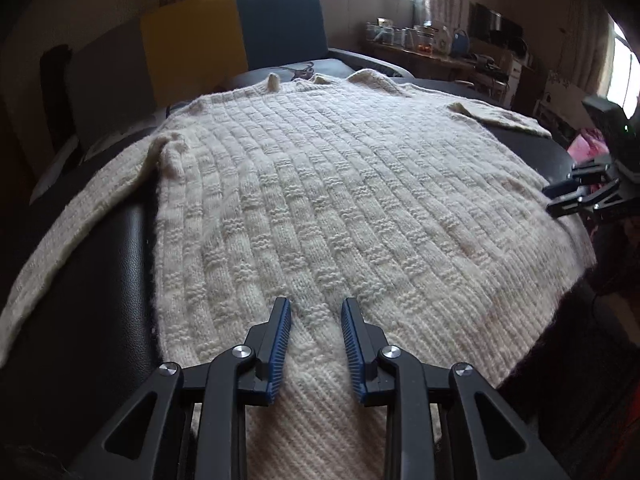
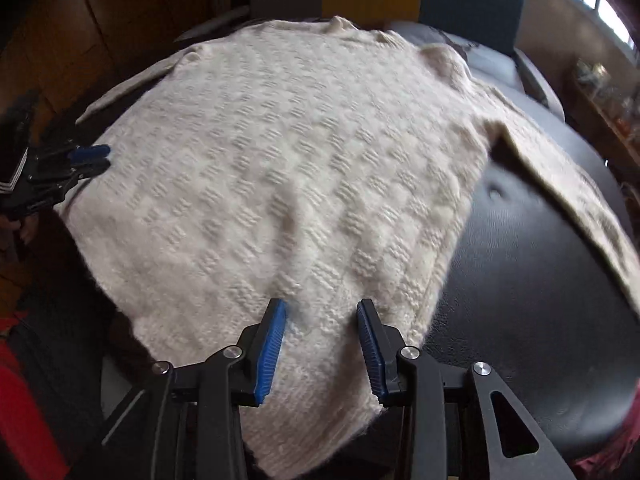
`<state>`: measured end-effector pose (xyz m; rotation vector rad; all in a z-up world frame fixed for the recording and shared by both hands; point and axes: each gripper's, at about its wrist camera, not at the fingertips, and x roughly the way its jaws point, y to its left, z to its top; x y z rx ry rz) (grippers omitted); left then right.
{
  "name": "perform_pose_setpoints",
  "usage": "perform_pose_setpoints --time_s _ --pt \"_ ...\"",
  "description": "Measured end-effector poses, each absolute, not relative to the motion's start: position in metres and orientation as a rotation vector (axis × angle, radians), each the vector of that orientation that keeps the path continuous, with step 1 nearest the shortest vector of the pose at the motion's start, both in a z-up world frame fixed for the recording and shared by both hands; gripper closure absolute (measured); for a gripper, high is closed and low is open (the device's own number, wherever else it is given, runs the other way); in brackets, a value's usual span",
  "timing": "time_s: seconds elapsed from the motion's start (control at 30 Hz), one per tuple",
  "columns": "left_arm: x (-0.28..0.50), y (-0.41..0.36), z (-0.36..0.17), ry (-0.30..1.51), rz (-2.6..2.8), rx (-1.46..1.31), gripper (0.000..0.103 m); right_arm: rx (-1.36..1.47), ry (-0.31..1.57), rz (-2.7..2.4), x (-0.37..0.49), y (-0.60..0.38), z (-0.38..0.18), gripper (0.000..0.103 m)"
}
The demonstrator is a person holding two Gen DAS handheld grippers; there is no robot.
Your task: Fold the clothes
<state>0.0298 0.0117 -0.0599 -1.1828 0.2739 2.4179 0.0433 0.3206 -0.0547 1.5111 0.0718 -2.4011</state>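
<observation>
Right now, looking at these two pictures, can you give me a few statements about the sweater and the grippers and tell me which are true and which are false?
1. The sweater is cream-coloured knit. True.
2. It is already folded in half. False: it lies spread flat, both sleeves out to the sides.
3. The left gripper is open over the hem. True.
4. The right gripper is clamped shut on a sleeve. False: its jaws stand apart above the hem end of the body.
5. The sweater lies on a dark padded surface. True.
6. The chair back behind is all red. False: it shows yellow and teal.
</observation>
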Motion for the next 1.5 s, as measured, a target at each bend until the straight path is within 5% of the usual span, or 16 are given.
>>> perform_pose_setpoints --time_s 0.57,0.8,0.93,1.2,1.5 --pt "0.021 -0.004 -0.054 0.1 2.435 -1.201 0.077 1.381 0.088 -2.547 0.014 0.315 -0.024 0.062" --pt "-0.03 -0.1 -0.045 -0.569 2.521 -1.206 0.076 1.351 0.052 -2.582 -0.032 0.272 -0.034 0.062" --pt "-0.056 -0.182 -0.05 -0.897 2.691 -1.21 0.063 1.336 0.096 -2.617 -0.063 0.247 -0.036 0.061" --pt "-0.087 -0.295 -0.074 -1.466 2.729 -1.276 0.056 1.395 0.18 -2.641 -0.112 0.214 -0.059 0.059" --pt "-0.087 -0.327 -0.088 -1.714 2.769 -1.166 0.056 1.35 0.073 -2.71 -0.107 0.219 -0.064 0.054"
